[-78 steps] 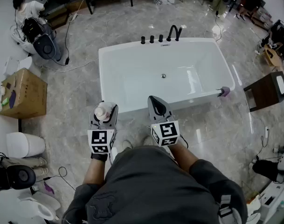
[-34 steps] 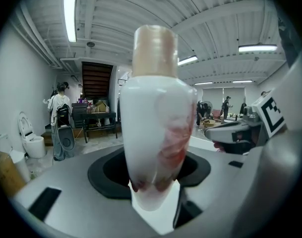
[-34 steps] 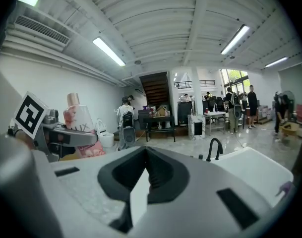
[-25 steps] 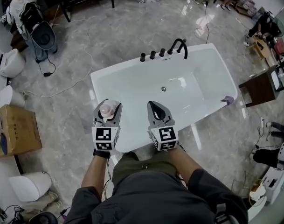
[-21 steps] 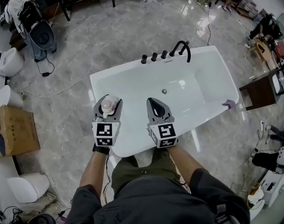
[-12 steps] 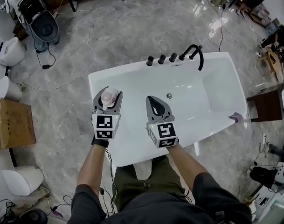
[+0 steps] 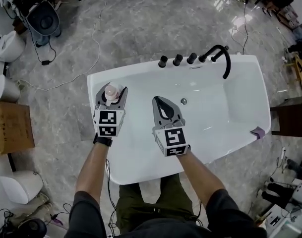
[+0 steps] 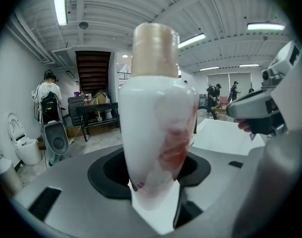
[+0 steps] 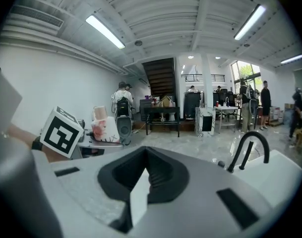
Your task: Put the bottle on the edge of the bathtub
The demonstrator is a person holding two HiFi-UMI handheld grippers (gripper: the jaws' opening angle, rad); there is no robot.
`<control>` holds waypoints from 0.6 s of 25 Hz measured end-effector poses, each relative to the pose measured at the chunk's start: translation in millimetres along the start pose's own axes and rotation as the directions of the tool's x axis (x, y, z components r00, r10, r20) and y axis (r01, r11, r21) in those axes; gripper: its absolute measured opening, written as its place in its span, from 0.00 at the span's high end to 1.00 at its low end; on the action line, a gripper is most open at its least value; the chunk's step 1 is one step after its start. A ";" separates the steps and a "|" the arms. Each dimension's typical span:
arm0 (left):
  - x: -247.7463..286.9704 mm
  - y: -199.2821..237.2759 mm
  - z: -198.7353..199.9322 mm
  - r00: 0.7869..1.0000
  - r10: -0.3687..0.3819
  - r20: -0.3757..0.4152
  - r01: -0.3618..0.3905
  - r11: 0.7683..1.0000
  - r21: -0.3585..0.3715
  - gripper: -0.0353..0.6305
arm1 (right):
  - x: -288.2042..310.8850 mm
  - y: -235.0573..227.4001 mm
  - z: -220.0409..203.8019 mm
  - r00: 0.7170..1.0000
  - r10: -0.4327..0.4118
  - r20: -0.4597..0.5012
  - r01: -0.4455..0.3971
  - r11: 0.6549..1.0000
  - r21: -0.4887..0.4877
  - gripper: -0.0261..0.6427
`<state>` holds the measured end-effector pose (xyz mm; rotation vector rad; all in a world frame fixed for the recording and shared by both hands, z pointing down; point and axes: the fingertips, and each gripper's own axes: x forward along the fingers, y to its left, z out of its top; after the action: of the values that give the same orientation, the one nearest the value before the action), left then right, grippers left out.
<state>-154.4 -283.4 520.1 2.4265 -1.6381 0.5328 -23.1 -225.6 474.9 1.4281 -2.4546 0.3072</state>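
A white bottle with a beige cap and a pink-red print stands upright between the jaws of my left gripper, which is shut on it. In the left gripper view the bottle fills the middle, with the left gripper clamped on its base. It hangs over the left end of the white bathtub, just inside the left rim. My right gripper is shut and empty over the tub's middle. In the right gripper view the right gripper holds nothing, and the bottle shows at the left.
Black faucet and knobs line the tub's far rim. A small purple thing sits on the right end of the near rim. Cardboard box and toilets stand at left, dark side table at right.
Both grippers have moved forward from the tub's near rim to over its inside. The bottle has stayed in the left gripper. The right gripper has stayed shut.
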 end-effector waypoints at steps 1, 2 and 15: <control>9.2 2.4 -3.6 1.000 0.003 -0.002 -0.003 1.000 0.002 0.60 | 7.1 -3.4 -3.5 1.000 0.002 -0.004 -0.002 1.000 0.000 0.96; 18.0 4.8 -7.4 1.000 0.006 -0.006 -0.006 1.000 0.005 0.60 | 14.0 -6.6 -6.9 1.000 0.004 -0.007 -0.004 1.000 -0.001 0.96; 116.2 26.2 -56.5 0.998 0.041 -0.052 -0.040 0.999 0.038 0.60 | 80.1 -40.2 -46.5 0.999 0.044 -0.030 -0.046 0.998 -0.044 0.96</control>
<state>-150.9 -375.0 614.9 2.3880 -1.6740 0.6326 -19.3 -295.2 547.9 1.3424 -2.4571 0.2784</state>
